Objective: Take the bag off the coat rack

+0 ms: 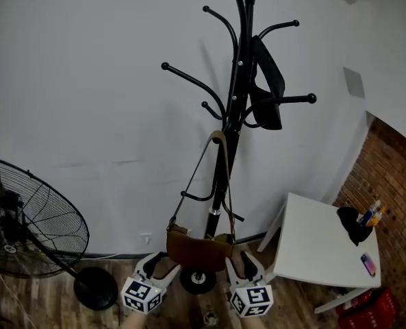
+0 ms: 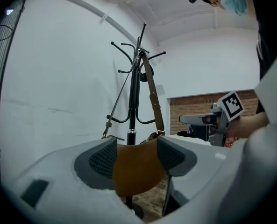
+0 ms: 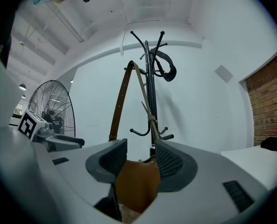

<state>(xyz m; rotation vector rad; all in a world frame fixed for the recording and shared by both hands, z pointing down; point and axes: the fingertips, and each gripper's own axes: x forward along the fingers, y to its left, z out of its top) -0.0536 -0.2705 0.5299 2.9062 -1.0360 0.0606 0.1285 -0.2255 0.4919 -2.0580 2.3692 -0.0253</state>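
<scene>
A brown leather bag (image 1: 198, 250) hangs by its long strap (image 1: 220, 142) from a hook of the black coat rack (image 1: 238, 81), low beside the pole. My left gripper (image 1: 163, 262) is at the bag's left end and my right gripper (image 1: 242, 262) at its right end. In the left gripper view the bag (image 2: 137, 169) sits between the two pads of the left gripper (image 2: 136, 155), whose jaws stand wide. In the right gripper view the bag (image 3: 136, 181) likewise lies between the pads of the right gripper (image 3: 137, 160). I see neither pair of pads squeezing the leather.
A black item (image 1: 268, 81) hangs on an upper hook of the rack. A standing fan (image 1: 31, 225) is at the left. A white table (image 1: 319, 245) with a black cloth (image 1: 353, 225) and a phone (image 1: 368, 264) stands at the right, beside a brick wall (image 1: 394, 177).
</scene>
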